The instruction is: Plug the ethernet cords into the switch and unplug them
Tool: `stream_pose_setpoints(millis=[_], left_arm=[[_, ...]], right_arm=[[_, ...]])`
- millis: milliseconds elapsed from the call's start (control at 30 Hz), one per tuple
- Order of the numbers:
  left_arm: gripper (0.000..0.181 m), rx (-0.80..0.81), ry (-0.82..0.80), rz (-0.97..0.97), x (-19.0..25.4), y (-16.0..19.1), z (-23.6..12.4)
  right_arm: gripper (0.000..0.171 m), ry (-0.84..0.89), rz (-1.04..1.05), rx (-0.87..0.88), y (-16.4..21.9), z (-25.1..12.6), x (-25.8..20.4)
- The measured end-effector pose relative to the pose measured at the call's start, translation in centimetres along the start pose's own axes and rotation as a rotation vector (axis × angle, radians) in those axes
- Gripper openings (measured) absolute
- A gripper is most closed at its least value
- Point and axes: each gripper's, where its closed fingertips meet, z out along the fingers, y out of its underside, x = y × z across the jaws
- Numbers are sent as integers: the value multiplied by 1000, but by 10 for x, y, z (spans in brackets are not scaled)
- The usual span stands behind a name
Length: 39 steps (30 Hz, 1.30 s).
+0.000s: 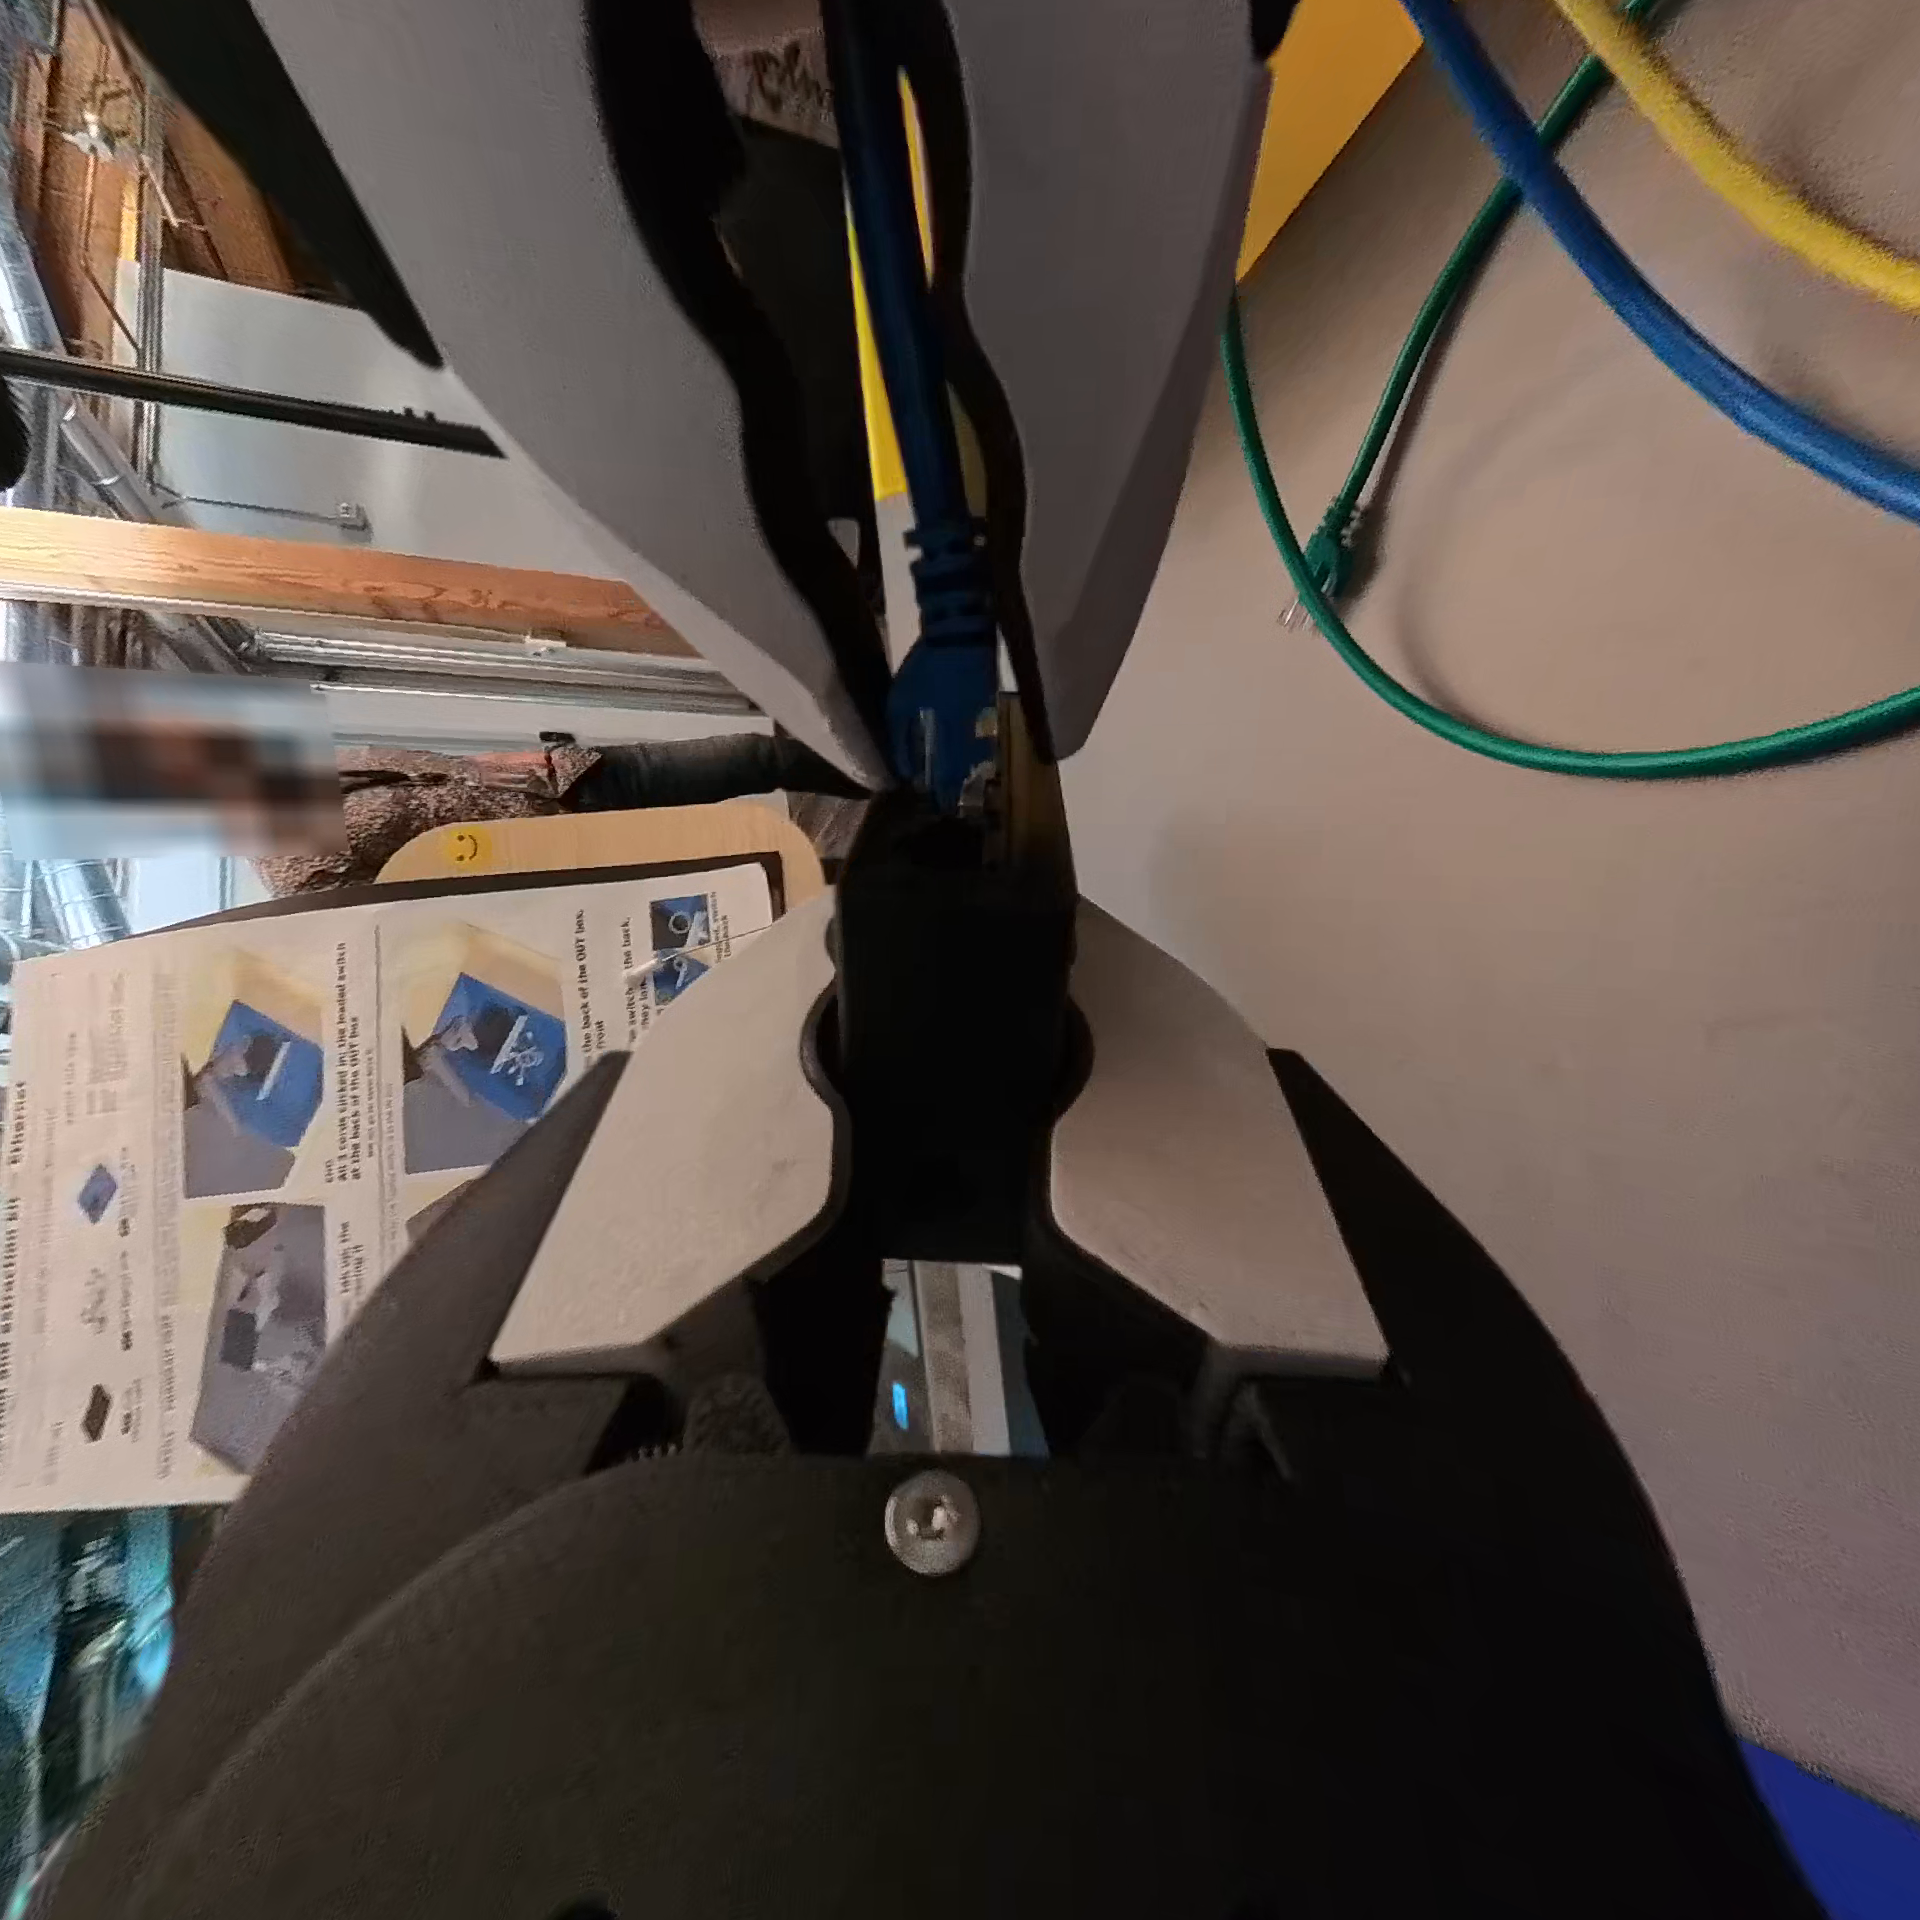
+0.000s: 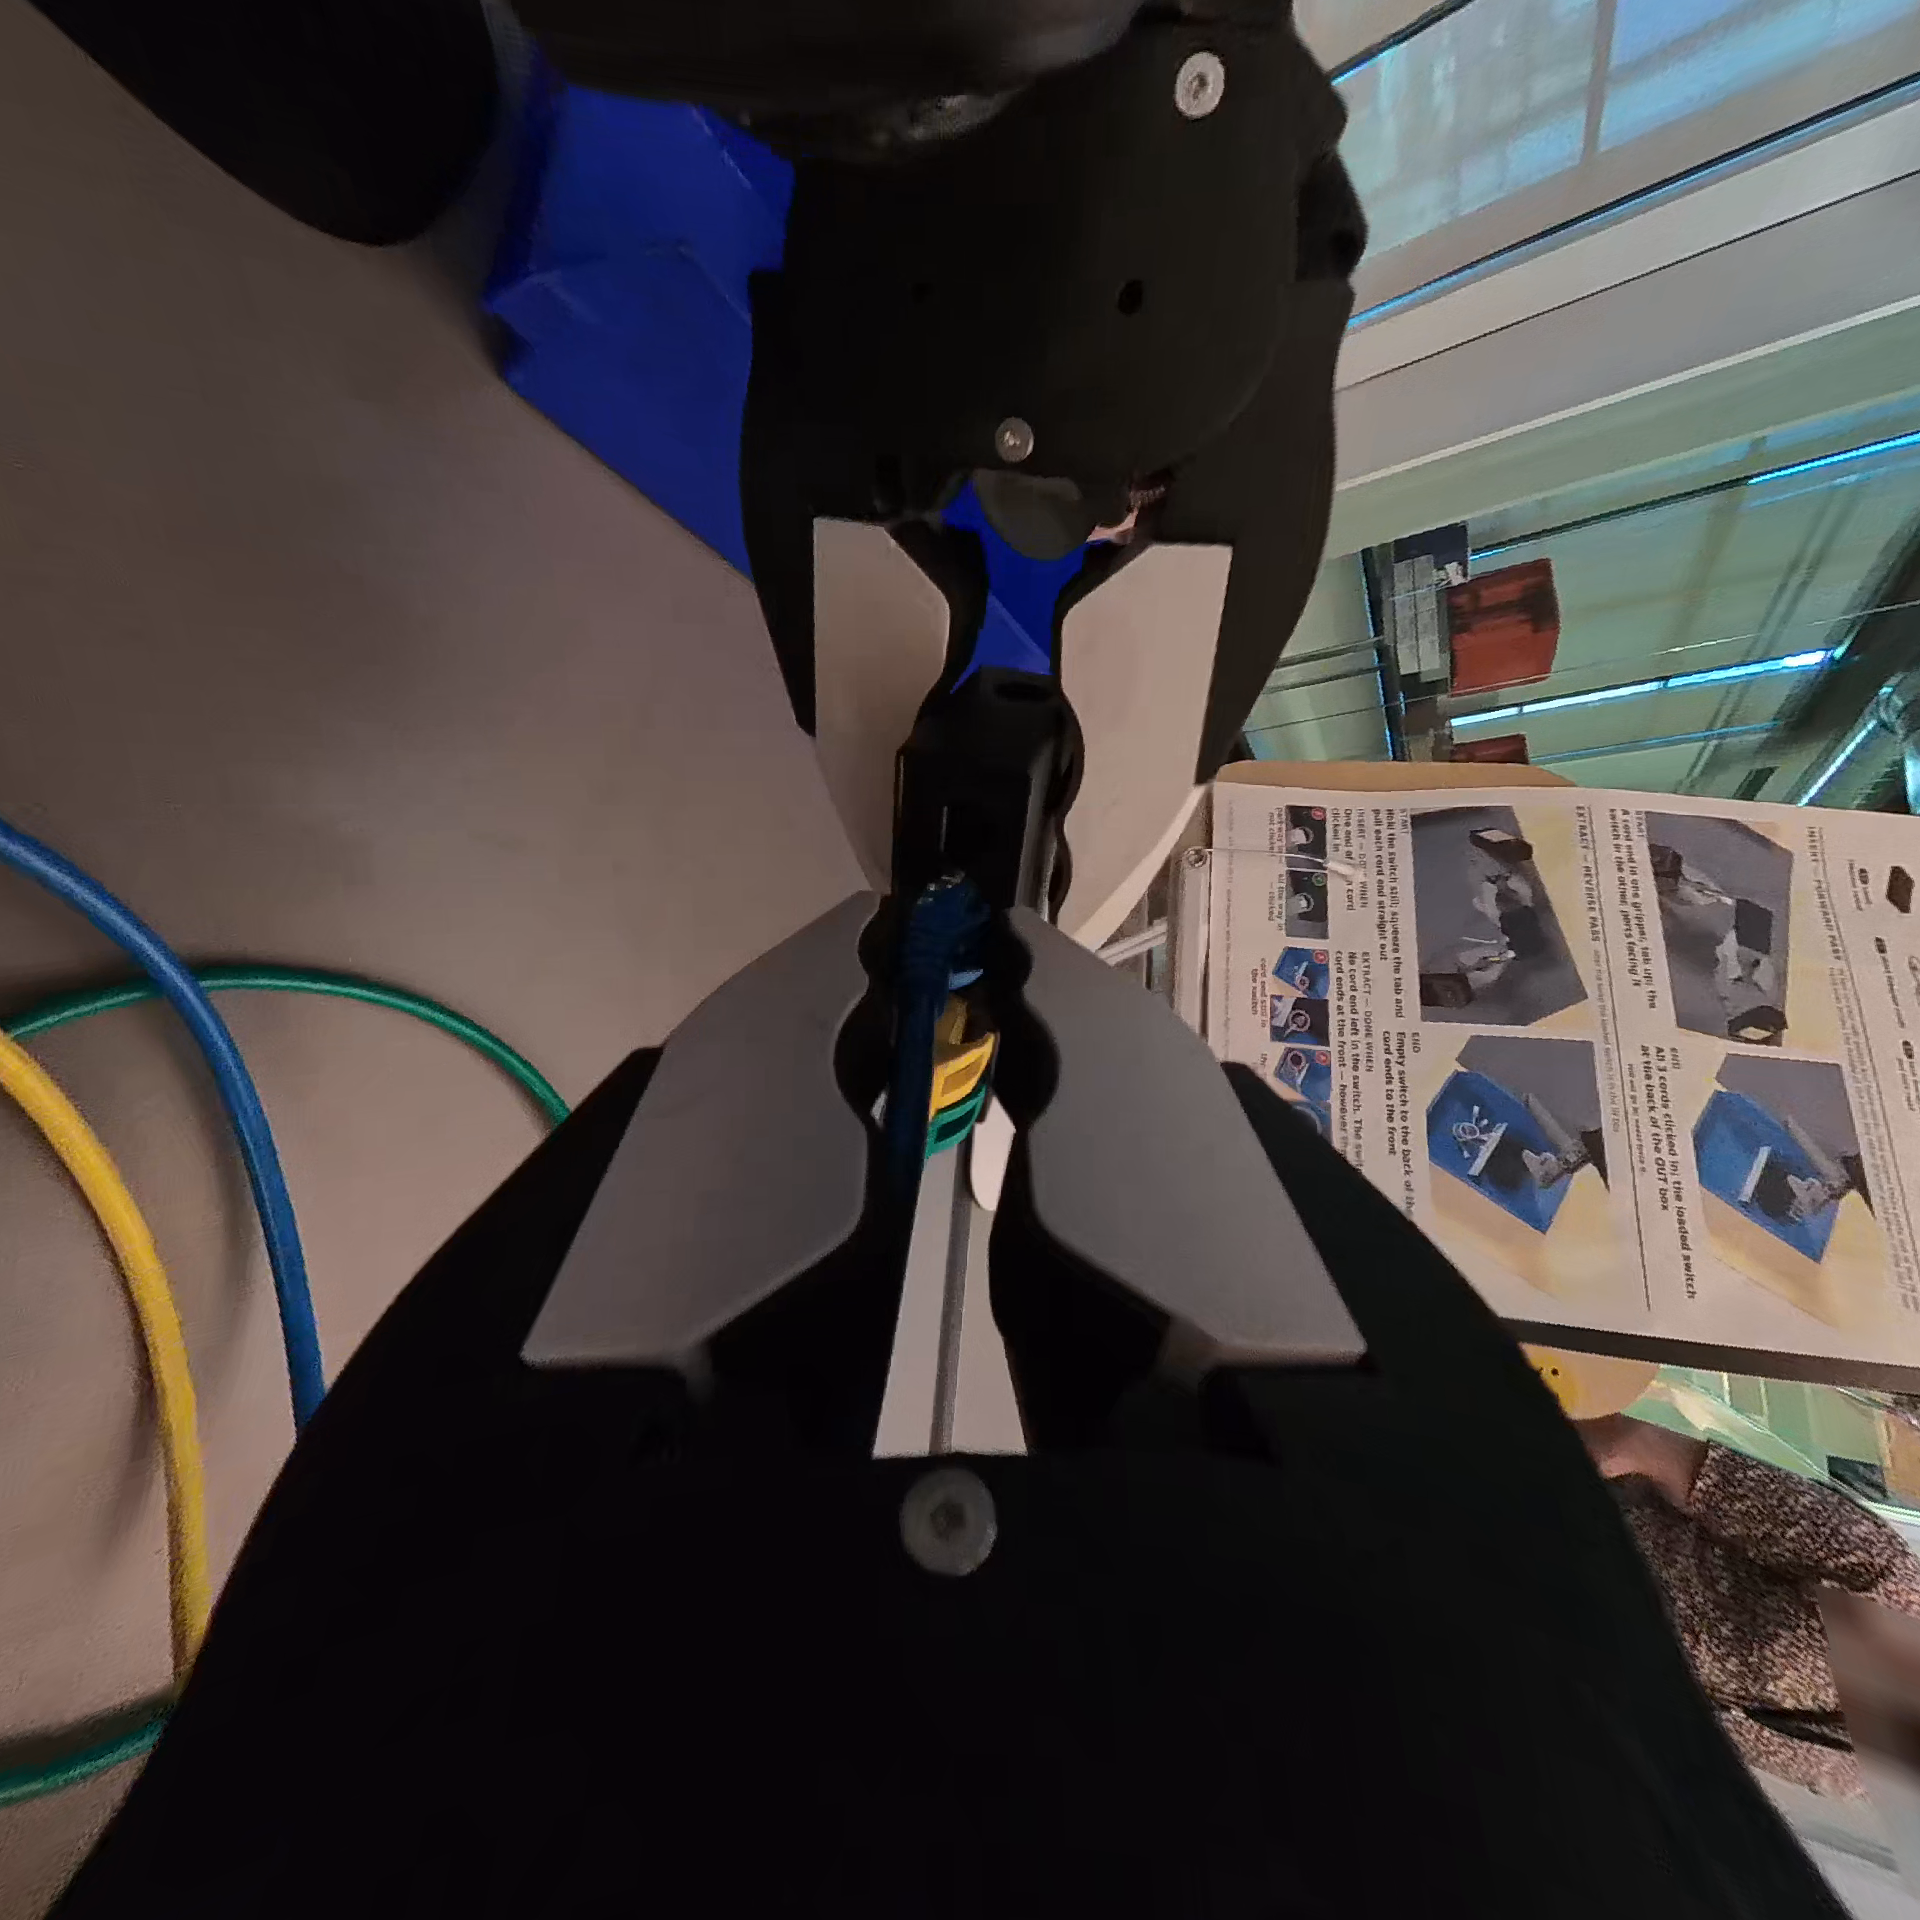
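Facing each other nose to nose above the grey bench point(image 2: 312, 540), the two tools left almost no room between their tips. The left tool point(image 1: 951, 997) was clamped on the black switch point(image 1: 951, 1039), which filled the whole gap between its pale fingers point(image 1: 717, 1122). The right tool point(image 2: 940, 1049) was closed on the blue cord point(image 2: 914, 1049) just behind its plug point(image 2: 951, 914), with the plug's tip at the switch's port face; whether it was seated inside I could not tell. From the left wrist view the right tool's grey fingers point(image 1: 582, 343) crowded the upper frame, the cord running down between them to the switch. Beside the plug, in the right wrist view, yellow and green boots point(image 2: 961, 1086) showed between the right tool's fingers. Open bench lay to one side, where loose loops of blue, yellow point(image 2: 135, 1195) and green cord point(image 1: 1455, 727) curved across it; the green cord's free plug point(image 1: 1330, 556) lay flat, well apart from the switch. On the other side a printed sheet point(image 2: 1558, 1039) stood near the tools at the bench edge, narrowing that flank. A blue bin point(image 2: 644, 270) sat beyond the left tool, near the bench's far rim.
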Motion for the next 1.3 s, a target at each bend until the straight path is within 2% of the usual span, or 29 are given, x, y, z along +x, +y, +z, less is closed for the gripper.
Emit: stream_pose_setpoints(millis=[567,700,967,1067,1300], left_arm=[[32,34,60,-44,10,-17,3],[31,36,6,-76,-1,-18,1],[33,9,-27,-108,0,-15,12],[34,-37,-98,-35,-7,-11,11],[32,-40,-19,24,13,-5,23]], right_arm=[[17,-79,-14,-71,3,-14,-10],[17,-4,-40,-52,0,-16,2],[16,-3,-1,-63,6,-10,3],[17,13,0,-59,8,-9,5],[18,-134,61,-65,18,-2,-18]])
